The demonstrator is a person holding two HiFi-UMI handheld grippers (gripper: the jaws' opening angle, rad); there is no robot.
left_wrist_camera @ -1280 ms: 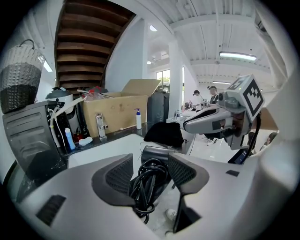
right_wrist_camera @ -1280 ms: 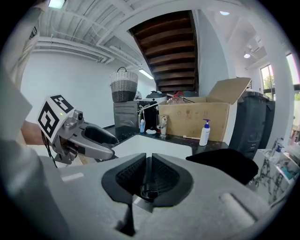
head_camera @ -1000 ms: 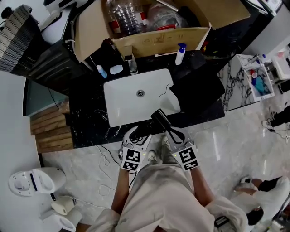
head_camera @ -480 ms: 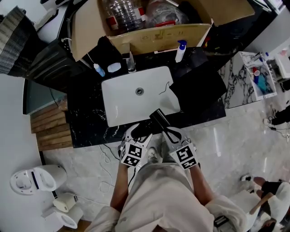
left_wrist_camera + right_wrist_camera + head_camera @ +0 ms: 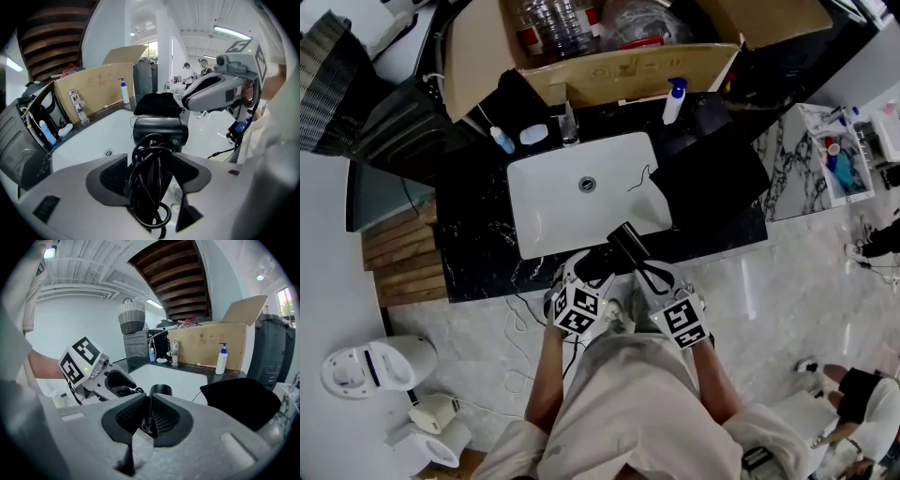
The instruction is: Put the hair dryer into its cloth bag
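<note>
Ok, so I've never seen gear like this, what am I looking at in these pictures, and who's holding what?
No robot here: a person stands at a black counter with a hand-held gripper in each hand. One picture looks down from a camera on their head; the other two come from cameras on the grippers. The right gripper is shut on the hair dryer, near the white sink's front edge. The left gripper's fingers have just been opening, the dryer's coiled cord between them. The black cloth bag lies right of the sink; a cardboard box stands behind the sink.
</note>
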